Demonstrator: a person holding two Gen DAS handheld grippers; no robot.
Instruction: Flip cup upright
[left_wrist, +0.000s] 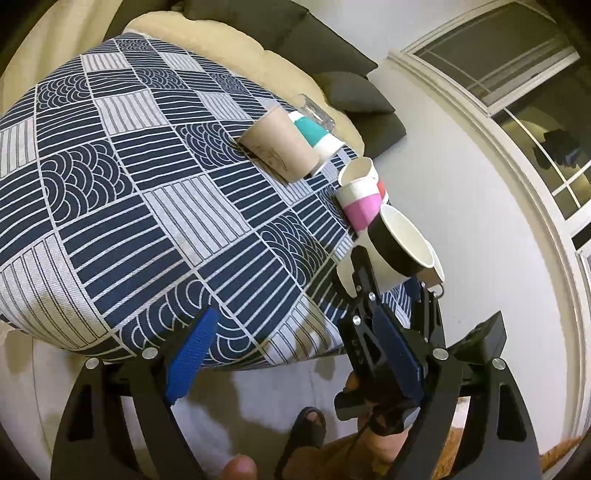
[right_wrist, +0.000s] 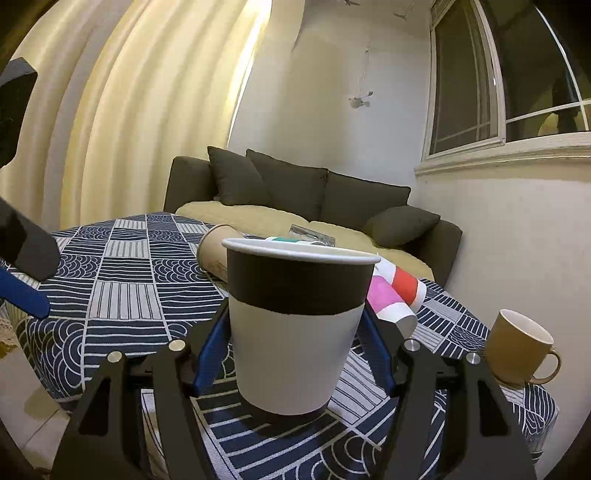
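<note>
Cup upright between right tongs

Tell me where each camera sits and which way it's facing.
Left wrist: on the open left hand-held gripper, above the table edge, looking down across the patterned tablecloth; foot and fingers show.
Right wrist: on the right hand-held gripper, low, facing the sofa, fingers around the upright black-banded cup.
Shared: that cup, the tablecloth.
</note>
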